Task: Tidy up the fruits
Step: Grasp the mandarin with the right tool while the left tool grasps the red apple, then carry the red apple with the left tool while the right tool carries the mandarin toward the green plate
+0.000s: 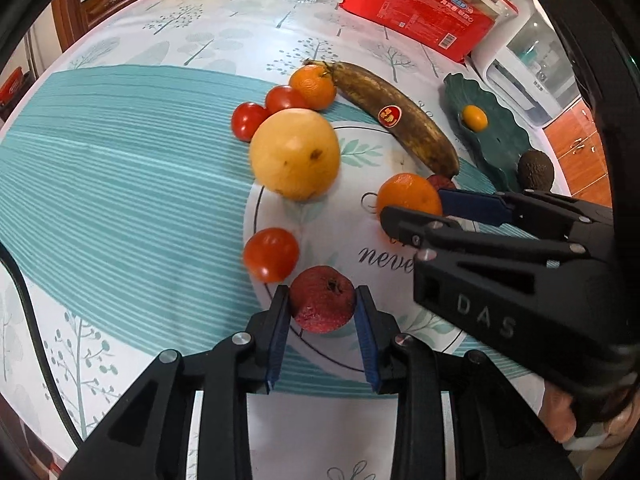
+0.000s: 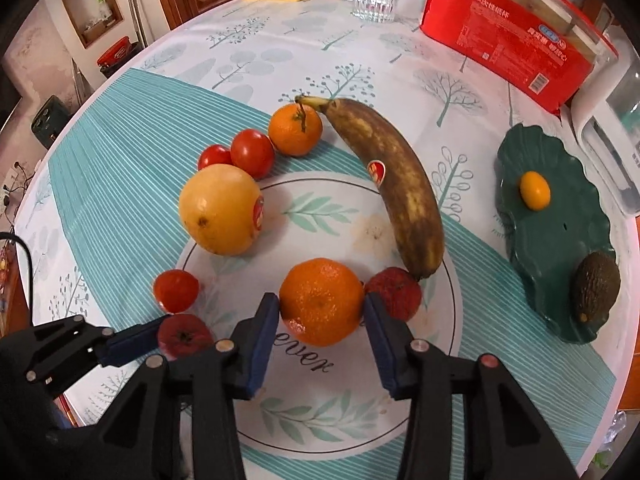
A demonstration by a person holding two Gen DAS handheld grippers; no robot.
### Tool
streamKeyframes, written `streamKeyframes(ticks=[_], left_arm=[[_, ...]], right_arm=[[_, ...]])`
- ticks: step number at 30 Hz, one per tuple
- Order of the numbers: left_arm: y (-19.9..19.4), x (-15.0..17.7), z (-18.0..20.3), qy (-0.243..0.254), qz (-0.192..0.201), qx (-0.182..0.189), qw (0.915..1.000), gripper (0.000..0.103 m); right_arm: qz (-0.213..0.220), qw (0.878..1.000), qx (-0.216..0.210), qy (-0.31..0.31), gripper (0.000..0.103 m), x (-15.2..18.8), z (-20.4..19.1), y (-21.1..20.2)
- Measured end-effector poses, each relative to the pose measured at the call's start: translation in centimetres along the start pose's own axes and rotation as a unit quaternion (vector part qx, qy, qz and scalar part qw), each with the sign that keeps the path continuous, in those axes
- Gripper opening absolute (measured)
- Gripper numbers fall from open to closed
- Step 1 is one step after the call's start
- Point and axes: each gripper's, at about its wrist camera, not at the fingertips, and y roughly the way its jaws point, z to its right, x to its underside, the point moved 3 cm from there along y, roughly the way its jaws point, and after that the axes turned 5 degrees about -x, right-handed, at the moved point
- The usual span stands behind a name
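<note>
The left gripper [image 1: 322,307] is clamping a small, firm red fruit [image 1: 322,300] at its widest girth, near on the tabletop [image 1: 132,184]; the right gripper [image 2: 322,320] is squeezing a soft-skinned mandarin [image 2: 321,300] (bruisable) mid-tabletop.

Fruit is crowding the printed circle: a grapefruit [image 2: 219,209] and tomatoes [image 2: 251,153] are blocking its left edge, a browned banana [image 2: 394,184] is barring the right. The middle [image 2: 320,216] is lying bare, and a strip of tablecloth [image 2: 468,184] is staying passable between the banana and the green dish [image 2: 560,240].
</note>
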Motion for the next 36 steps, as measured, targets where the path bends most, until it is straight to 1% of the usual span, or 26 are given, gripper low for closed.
streamKeyframes(ticks=[5, 6, 8, 10, 11, 12, 14, 16, 21, 23, 26, 30, 31, 33, 36], left_arm=[[-0.5, 0.3, -0.8, -0.013, 0.001, 0.005, 0.9999, 0.03], [-0.7, 0.3, -1.0, -0.014, 0.003, 0.005, 0.9999, 0.03], [-1.0, 0.5, -1.3, -0.015, 0.004, 0.003, 0.9999, 0.03], [-1.3, 0.6, -1.7, -0.021, 0.006, 0.003, 0.9997, 0.03], [-1.5, 0.7, -2.0, -0.025, 0.007, 0.002, 0.9997, 0.03], [-1.6, 0.7, -2.1, -0.026, 0.008, 0.002, 0.9996, 0.03], [-1.7, 0.8, -2.4, -0.03, 0.007, 0.0, 0.9995, 0.03], [-1.9, 1.0, -2.7, -0.031, 0.007, -0.001, 0.9995, 0.03], [-2.1, 1.5, -3.0, -0.035, 0.008, 0.001, 0.9994, 0.03], [-2.2, 1.7, -2.9, -0.035, 0.007, 0.002, 0.9994, 0.03], [-1.9, 1.5, -2.8, -0.034, 0.006, 0.002, 0.9994, 0.03], [-1.9, 1.5, -2.8, -0.036, 0.008, 0.003, 0.9993, 0.03], [-2.0, 1.5, -2.8, -0.036, 0.009, 0.003, 0.9993, 0.03], [-2.0, 1.6, -2.9, -0.038, 0.009, 0.002, 0.9992, 0.03], [-2.0, 1.6, -3.1, -0.041, 0.008, 0.001, 0.9991, 0.03]], right_arm=[[-0.007, 1.0, 0.007, -0.009, 0.048, -0.4, -0.5, 0.6], [-0.013, 1.0, 0.011, -0.012, 0.048, -0.4, -0.6, 0.8], [-0.042, 0.999, 0.014, -0.009, 0.048, 0.0, -0.6, 1.9], [-0.039, 0.999, -0.003, 0.01, 0.045, 0.3, -0.1, 2.1], [-0.044, 0.999, -0.011, 0.018, 0.042, 0.4, 0.1, 2.3], [-0.04, 0.999, -0.016, 0.026, 0.039, 0.5, 0.4, 2.3], [-0.024, 0.998, -0.031, 0.038, 0.038, 0.7, 0.7, 2.0], [-0.018, 0.998, -0.044, 0.043, 0.038, 0.9, 0.9, 1.9], [-0.016, 0.997, -0.062, 0.049, 0.038, 1.2, 1.2, 2.3], [-0.024, 0.996, -0.066, 0.049, 0.038, 1.1, 1.1, 2.4], [-0.023, 0.996, -0.074, 0.055, 0.041, 0.6, 1.2, 1.9], [-0.015, 0.993, -0.09, 0.078, 0.054, 0.2, 1.6, 1.8], [-0.014, 0.992, -0.096, 0.085, 0.055, 0.3, 1.7, 1.8], [-0.017, 0.99, -0.102, 0.094, 0.056, 0.1, 1.7, 2.0], [-0.023, 0.991, -0.092, 0.095, 0.056, 0.1, 1.6, 2.4]])
